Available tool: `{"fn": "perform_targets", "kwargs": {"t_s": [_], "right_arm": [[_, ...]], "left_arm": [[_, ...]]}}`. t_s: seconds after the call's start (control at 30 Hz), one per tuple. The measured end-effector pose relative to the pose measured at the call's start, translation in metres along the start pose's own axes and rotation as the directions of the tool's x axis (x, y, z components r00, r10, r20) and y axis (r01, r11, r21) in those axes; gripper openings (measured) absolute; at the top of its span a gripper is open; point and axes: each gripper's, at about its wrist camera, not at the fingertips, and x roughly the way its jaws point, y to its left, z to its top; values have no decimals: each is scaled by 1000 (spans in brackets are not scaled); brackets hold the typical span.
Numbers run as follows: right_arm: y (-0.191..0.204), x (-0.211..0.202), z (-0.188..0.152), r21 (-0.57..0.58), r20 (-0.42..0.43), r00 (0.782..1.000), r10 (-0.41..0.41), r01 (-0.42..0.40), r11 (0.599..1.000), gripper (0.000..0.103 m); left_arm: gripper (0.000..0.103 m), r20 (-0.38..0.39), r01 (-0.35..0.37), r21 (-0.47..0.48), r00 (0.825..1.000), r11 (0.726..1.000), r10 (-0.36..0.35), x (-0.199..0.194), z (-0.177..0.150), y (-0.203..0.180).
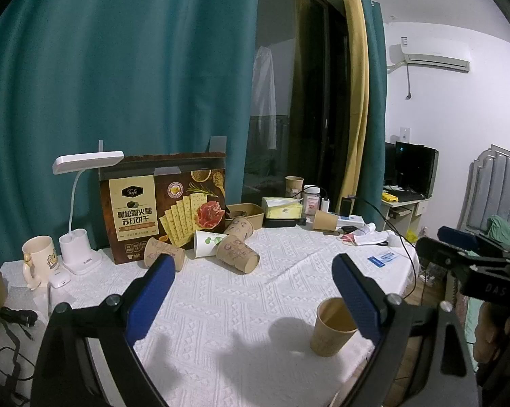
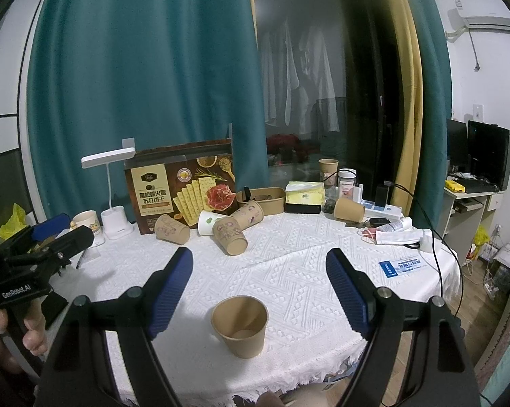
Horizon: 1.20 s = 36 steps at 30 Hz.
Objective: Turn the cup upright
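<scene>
Upright paper cup between open right hand-held gripper fingers, untouched

The left tongs' right finger hides part of the upright cup's rim

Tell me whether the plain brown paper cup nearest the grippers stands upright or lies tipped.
Upright: the plain brown paper cup rests on its base on the white tablecloth, open mouth facing up.

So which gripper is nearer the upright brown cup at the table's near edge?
Right. The right gripper frames the upright brown cup between its open jaws; the left gripper has it off beside its right finger.
</scene>
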Motion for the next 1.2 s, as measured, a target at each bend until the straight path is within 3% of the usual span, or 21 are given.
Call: {"fn": "perform_targets", "kwargs": {"t_s": [1.2], "right_arm": [[-1, 0, -1, 0, 0, 1000, 1, -1, 1000, 79]], "left_arm": [[94, 4, 4, 3, 1000, 1000, -4, -1, 2, -4]]}}
